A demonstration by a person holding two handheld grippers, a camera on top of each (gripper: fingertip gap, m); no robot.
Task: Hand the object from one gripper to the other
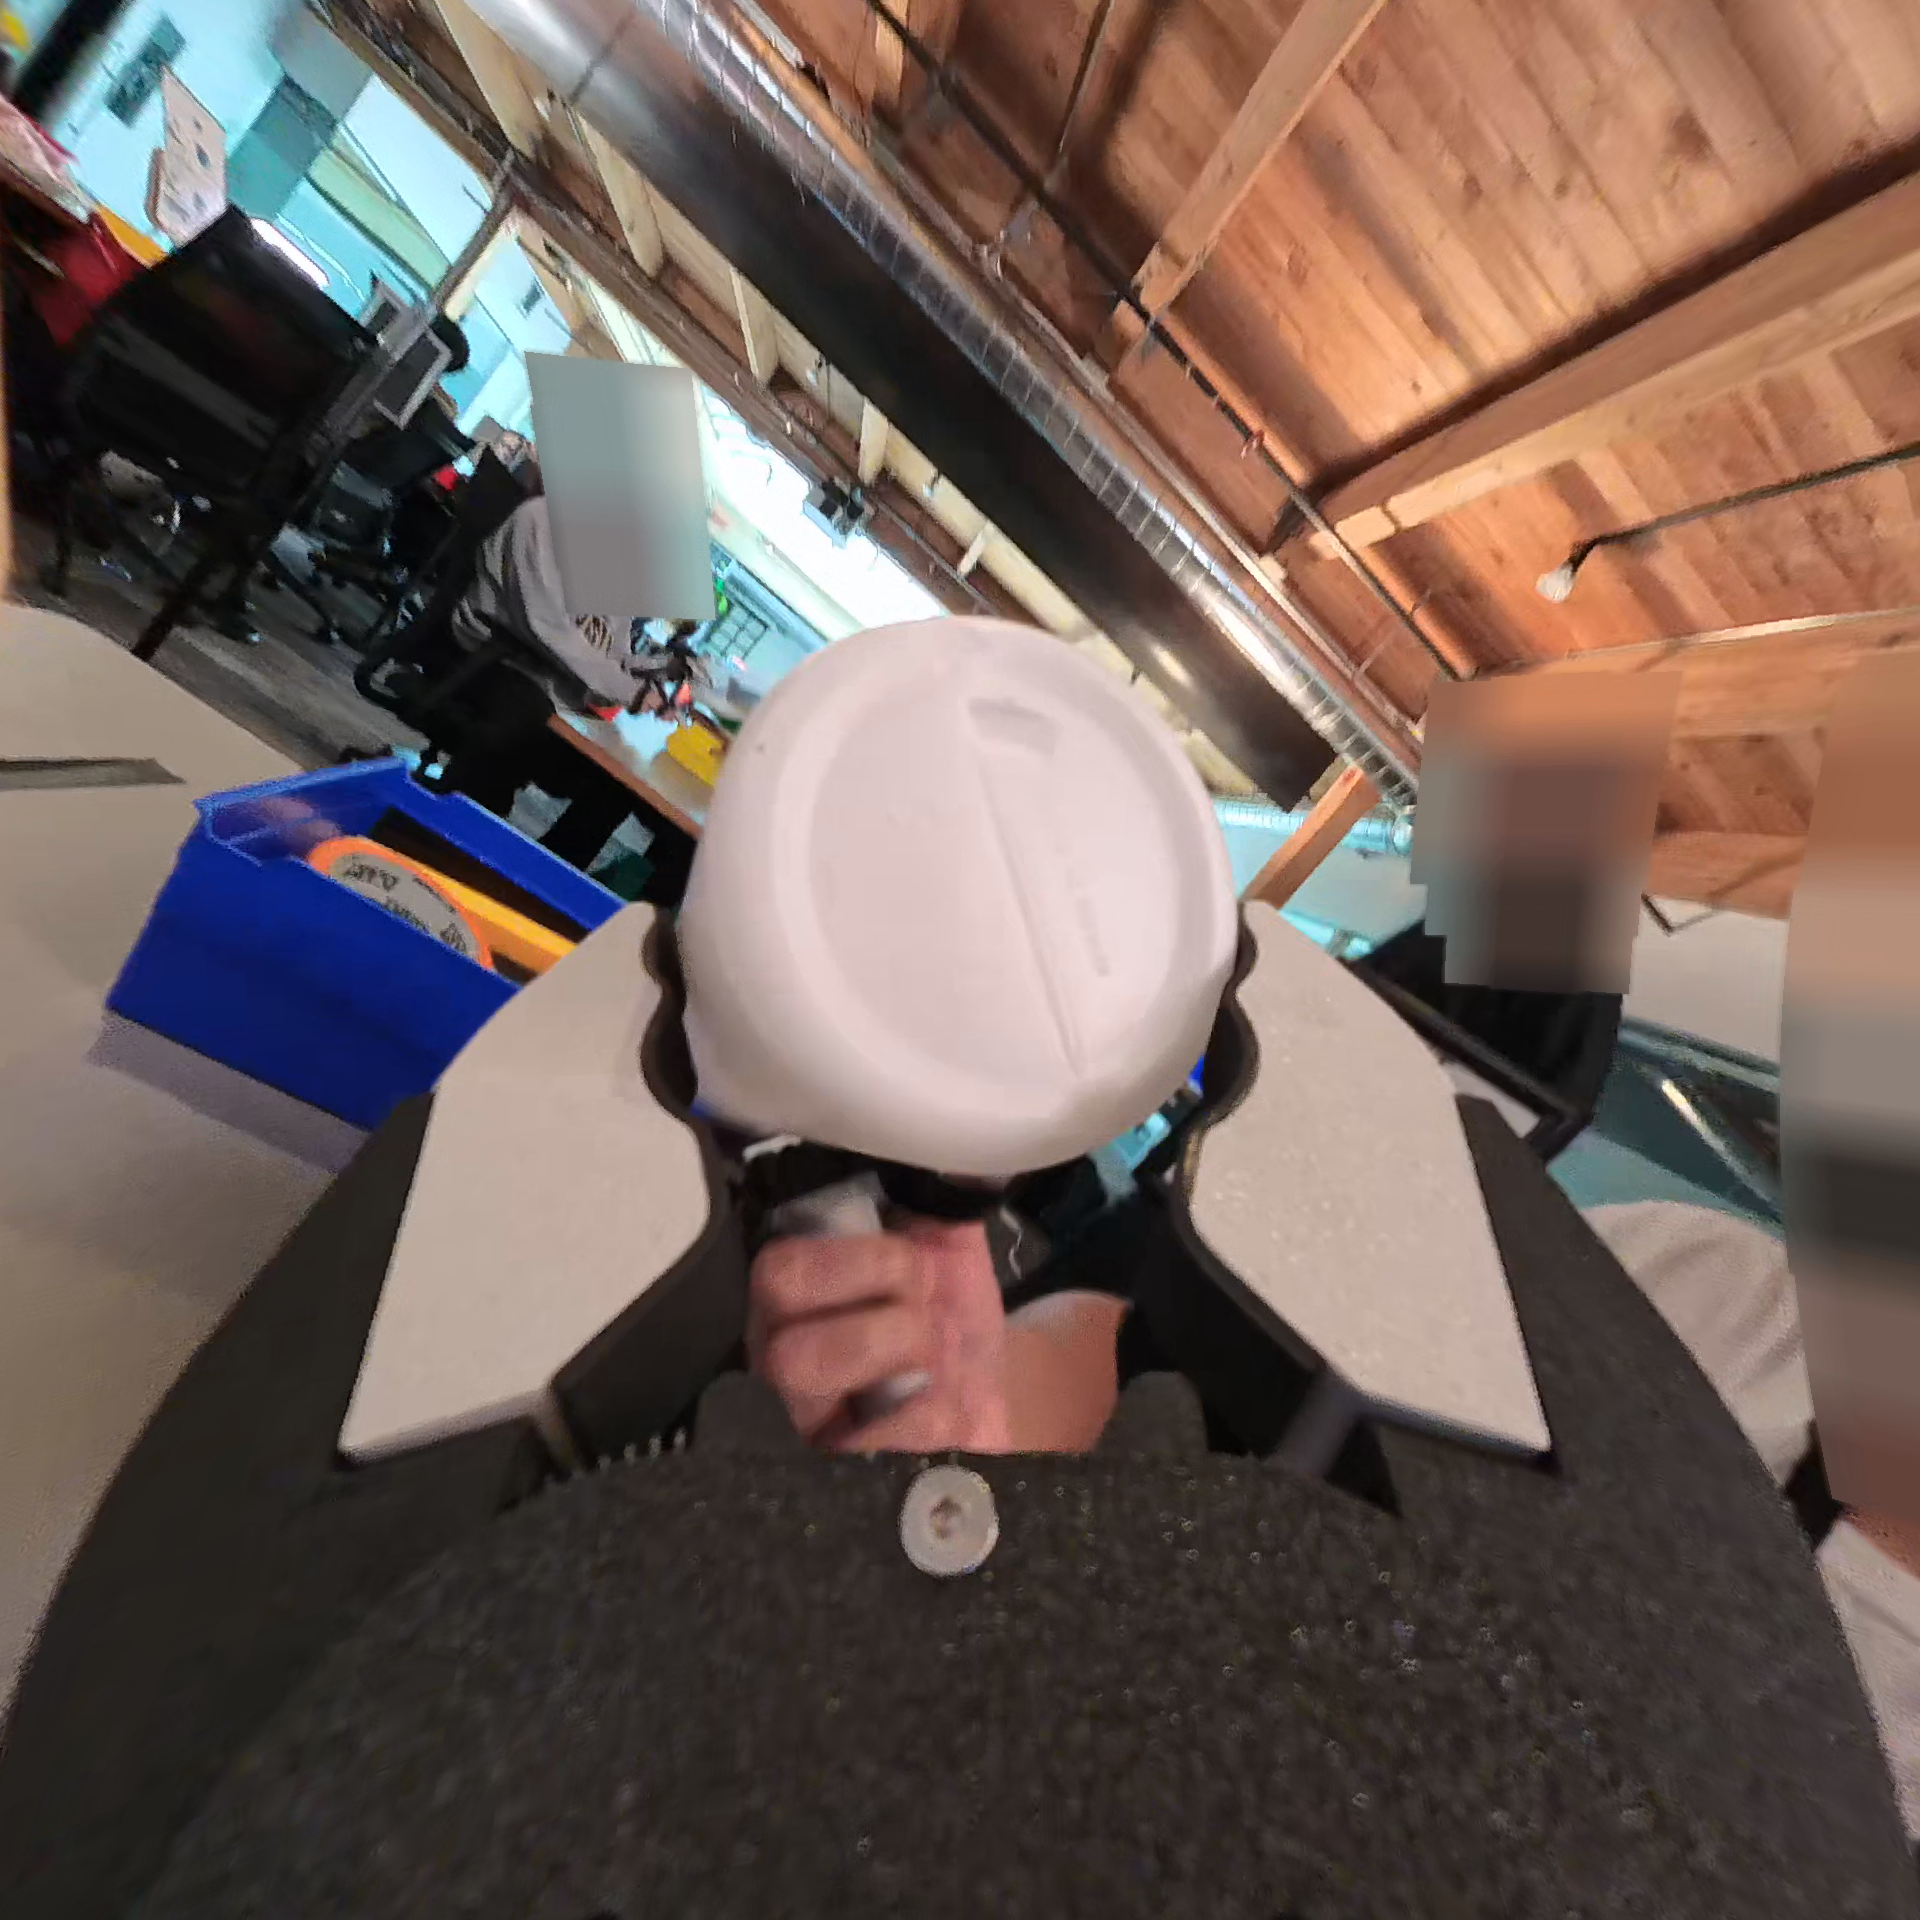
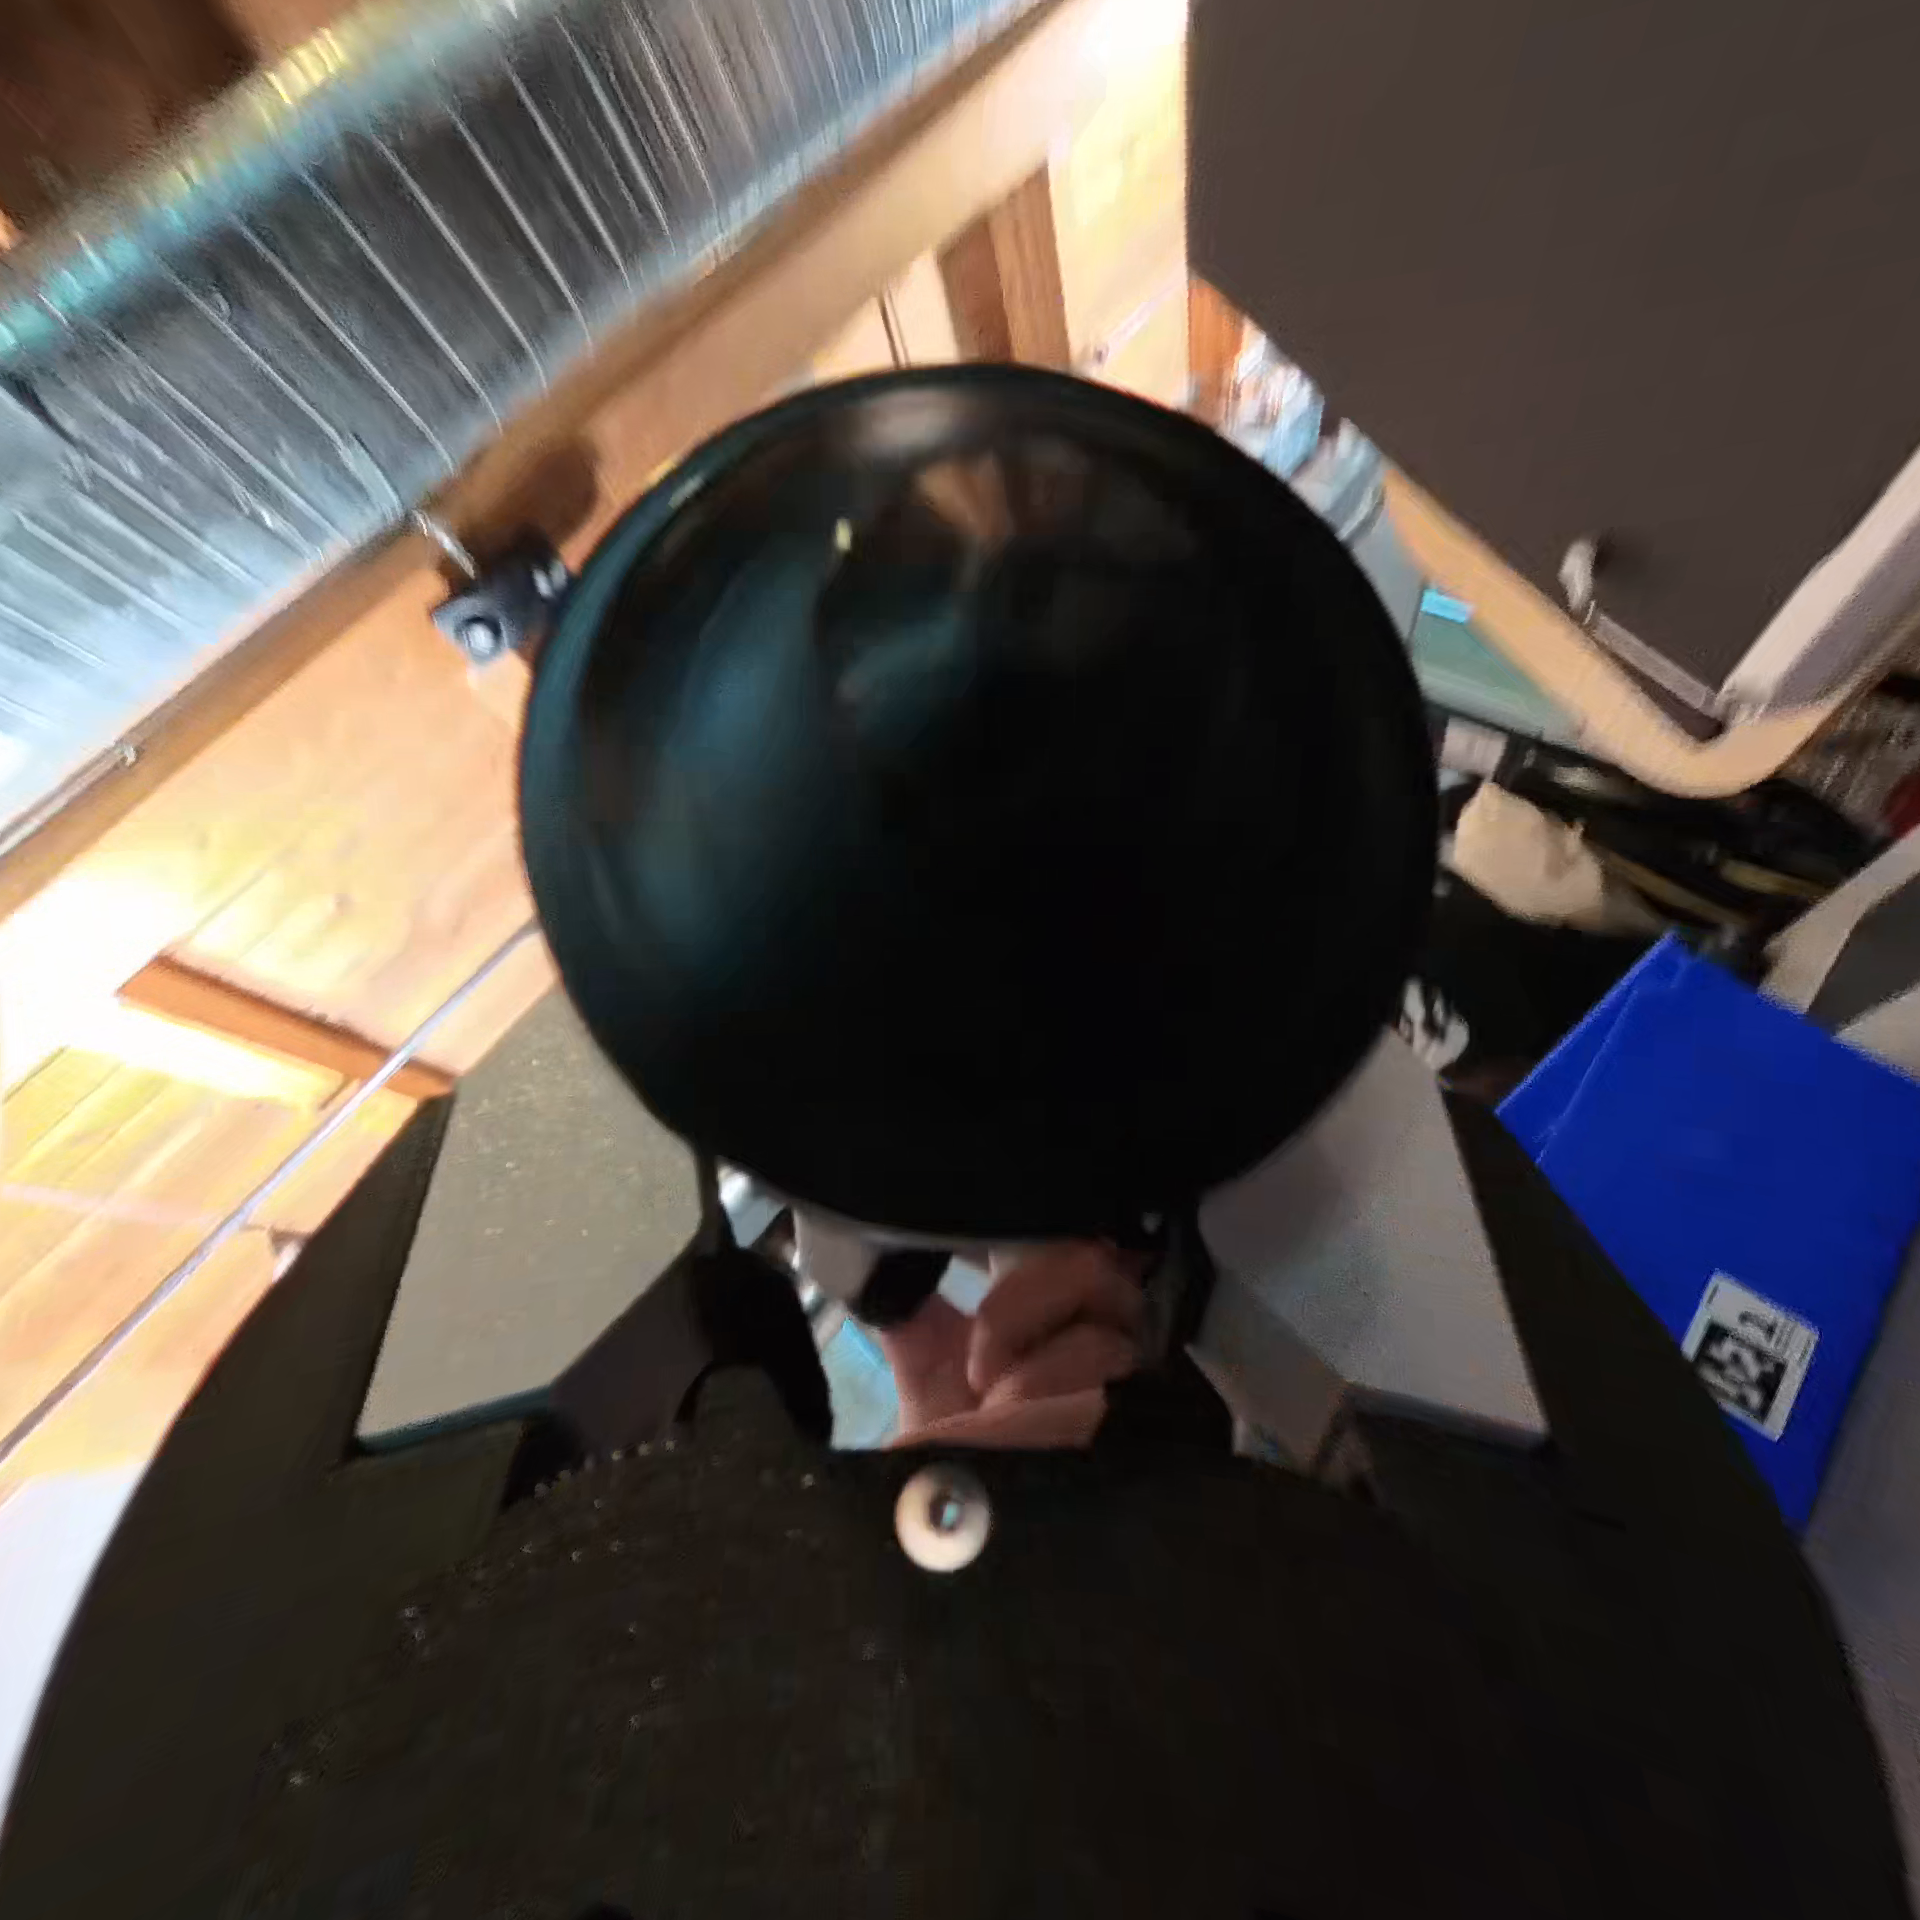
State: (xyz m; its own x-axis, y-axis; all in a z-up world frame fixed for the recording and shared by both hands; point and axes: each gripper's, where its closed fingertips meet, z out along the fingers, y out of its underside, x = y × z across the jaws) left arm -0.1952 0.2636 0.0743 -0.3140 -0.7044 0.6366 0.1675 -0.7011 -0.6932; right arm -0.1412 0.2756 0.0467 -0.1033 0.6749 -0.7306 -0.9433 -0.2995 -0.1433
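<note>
I am in the middle of the hand-over. My left gripper (image 1: 956, 997) has its jaws clenched on the object (image 1: 935, 894): a round thing that shows me a white face, with both pads pressing on its sides. It is held up in the air, above the desk (image 1: 125, 1195) and clear of the blue bin (image 1: 291, 956).

In the right wrist view, a round, dark and glossy face (image 2: 977, 810) fills the middle. I judge this to be the other end of the same object, because the two grippers seem to point at each other. My right gripper (image 2: 956, 1122) is around or just behind it. The dark disc covers the finger ends, so I cannot tell if these jaws are closed on it or only near it.

The next move needs the right jaws to have a firm hold on the sides before the left jaws let go. After that the left must go straight back, without turning the object.

Much is hidden. The body of the object between its two faces is not visible in either view. Under it I see only part of a hand (image 1: 883, 1340) on the other tool, and in the right view also part of a hand (image 2: 1029, 1351). The right view is blurred, so edges and contact there are hard to read.
</note>
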